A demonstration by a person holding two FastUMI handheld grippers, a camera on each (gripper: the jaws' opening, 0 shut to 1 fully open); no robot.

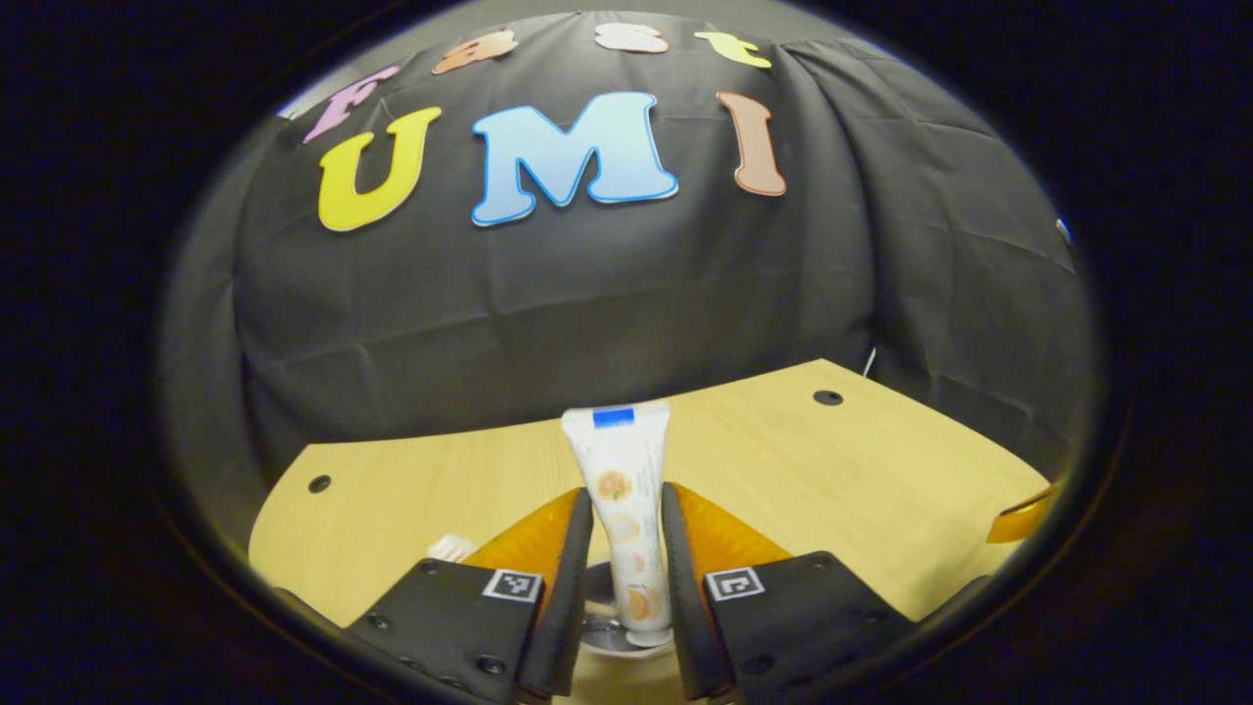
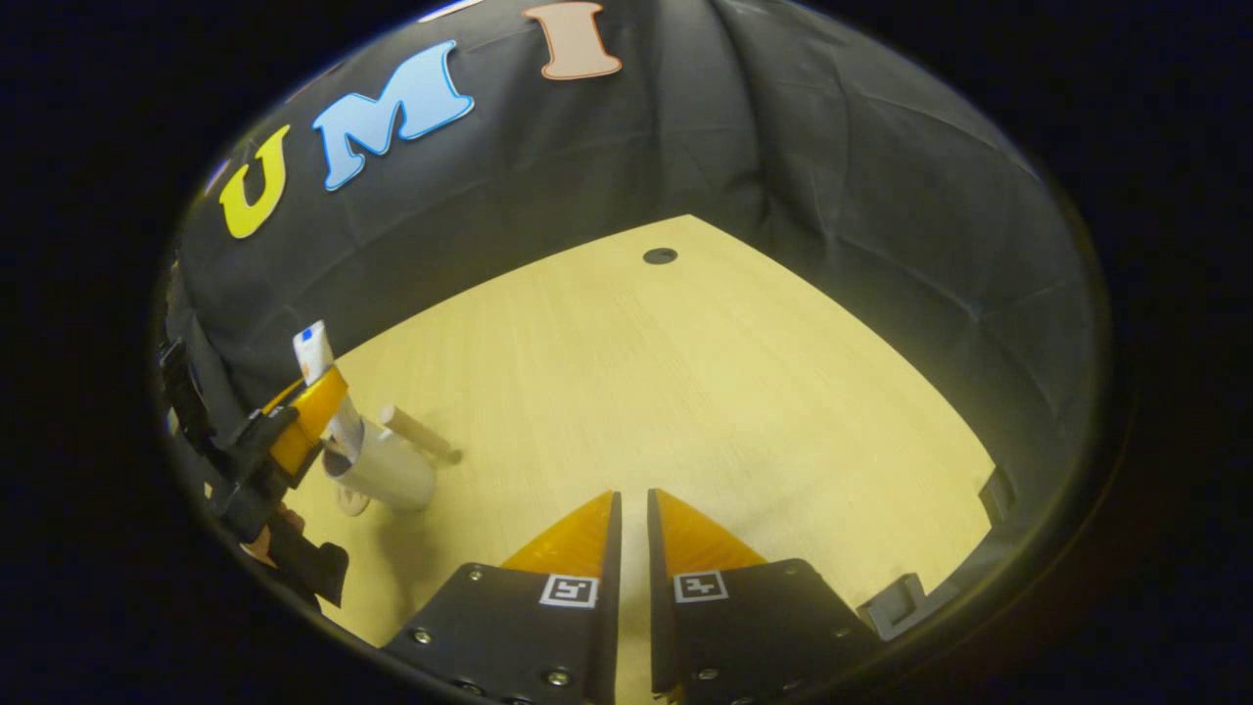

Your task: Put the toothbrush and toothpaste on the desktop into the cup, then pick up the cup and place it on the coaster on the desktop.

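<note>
The left gripper (image 1: 626, 548) is clamping the upright toothpaste tube (image 1: 623, 490) over the white cup (image 2: 382, 470), so it should be lowering straight before letting go, while the right gripper (image 2: 631, 529) is hovering nearly closed, empty, above the desktop (image 2: 705, 392).

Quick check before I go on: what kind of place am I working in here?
Likely a staged recording booth, not a real bathroom: a black cloth wall wraps a bare light wooden desktop, with just a toothpaste tube and cup.

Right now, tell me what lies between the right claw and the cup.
Bare desktop only: in the right gripper view, nothing sits between the right claw and the cup.
</note>
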